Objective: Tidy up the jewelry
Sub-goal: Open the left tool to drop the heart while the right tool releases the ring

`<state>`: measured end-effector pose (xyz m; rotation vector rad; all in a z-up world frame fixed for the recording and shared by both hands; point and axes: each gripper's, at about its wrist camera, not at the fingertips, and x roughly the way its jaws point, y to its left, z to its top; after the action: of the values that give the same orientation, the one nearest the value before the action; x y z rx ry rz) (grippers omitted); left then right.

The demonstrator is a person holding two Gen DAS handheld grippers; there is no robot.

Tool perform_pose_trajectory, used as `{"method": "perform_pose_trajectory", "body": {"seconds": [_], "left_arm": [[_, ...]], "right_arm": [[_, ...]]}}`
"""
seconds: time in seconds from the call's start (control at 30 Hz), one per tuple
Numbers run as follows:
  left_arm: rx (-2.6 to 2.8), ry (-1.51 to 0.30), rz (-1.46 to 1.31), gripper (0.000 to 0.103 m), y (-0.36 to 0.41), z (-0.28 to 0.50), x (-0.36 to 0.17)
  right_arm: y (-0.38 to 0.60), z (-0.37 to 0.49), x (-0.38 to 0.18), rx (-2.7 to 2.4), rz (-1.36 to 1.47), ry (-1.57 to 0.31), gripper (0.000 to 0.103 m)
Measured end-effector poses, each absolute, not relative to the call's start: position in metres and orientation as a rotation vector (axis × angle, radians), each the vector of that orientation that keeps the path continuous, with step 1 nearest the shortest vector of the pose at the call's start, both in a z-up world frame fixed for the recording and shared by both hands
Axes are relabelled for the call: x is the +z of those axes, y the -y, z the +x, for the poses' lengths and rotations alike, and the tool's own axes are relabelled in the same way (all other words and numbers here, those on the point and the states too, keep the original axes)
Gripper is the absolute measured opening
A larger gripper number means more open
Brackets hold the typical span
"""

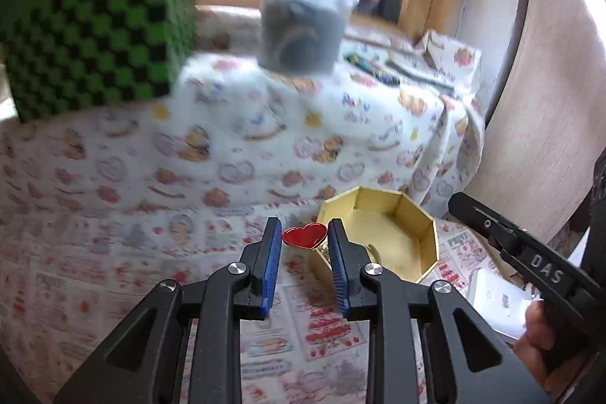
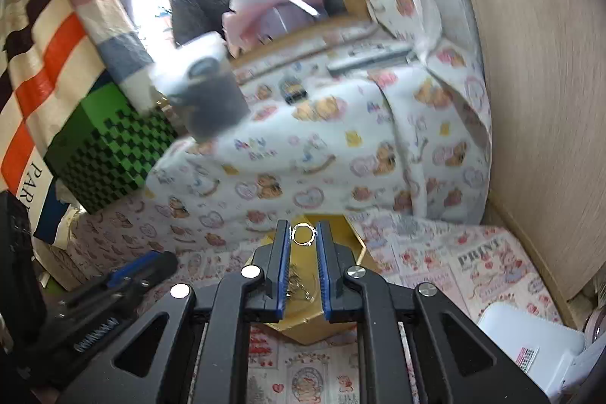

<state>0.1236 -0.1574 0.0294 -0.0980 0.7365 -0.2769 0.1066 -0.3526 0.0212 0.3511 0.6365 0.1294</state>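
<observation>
Two grippers | left gripper (image 1: 305,237): pinches red heart charm (image 1: 305,234), lower centre, beside gold octagonal box (image 1: 424,245) | right gripper (image 2: 303,237): clamps silver ring (image 2: 303,234) above the box, lower centre

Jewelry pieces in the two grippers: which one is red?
The red heart piece, held by the left gripper beside the gold octagonal box. The right gripper holds a thin silver ring above that box instead.

Your red heart pendant (image 1: 305,234) hangs upright just left of the open gold octagonal box (image 1: 394,237); your small silver ring (image 2: 303,234) stands upright above that box's interior.
</observation>
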Motion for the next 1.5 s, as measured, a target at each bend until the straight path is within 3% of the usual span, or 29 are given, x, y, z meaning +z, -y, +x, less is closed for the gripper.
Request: {"method": "perform_pose_trajectory", "body": {"seconds": [0.57,0.73,0.83,0.9,1.03,1.17,1.23,1.3,1.5], "left_arm": [[-0.341,-0.837,-0.080,0.024,0.191,0.143,-0.004],[-0.339,-0.836,-0.076,0.030,0.188,0.143,-0.003],[-0.319,-0.806,-0.054,0.036,0.181,0.138,0.003],[-0.307,-0.780,-0.048,0.043,0.174,0.133,0.009],[-0.277,-0.715,-0.026,0.048,0.157,0.119,0.027],[-0.268,-0.648,0.019,0.070,0.140,0.102,0.045],[-0.282,-0.617,0.029,0.072,0.129,0.095,0.055],[-0.249,-0.564,0.038,0.082,0.115,0.086,0.066],[-0.227,-0.462,0.023,0.090,0.078,0.064,0.082]], "right_arm": [[0.343,0.121,0.000,0.112,0.293,-0.793,0.014],[0.345,0.121,0.001,0.091,0.293,-0.790,0.014],[0.346,0.121,0.001,0.087,0.301,-0.784,0.015],[0.347,0.120,0.003,0.089,0.302,-0.779,0.023],[0.346,0.118,0.005,0.092,0.301,-0.763,0.024],[0.343,0.114,0.010,0.098,0.291,-0.737,0.024],[0.339,0.110,0.014,0.087,0.264,-0.712,0.024],[0.333,0.106,0.018,0.074,0.235,-0.675,0.026],[0.316,0.091,0.028,0.081,0.175,-0.579,0.028]]}}
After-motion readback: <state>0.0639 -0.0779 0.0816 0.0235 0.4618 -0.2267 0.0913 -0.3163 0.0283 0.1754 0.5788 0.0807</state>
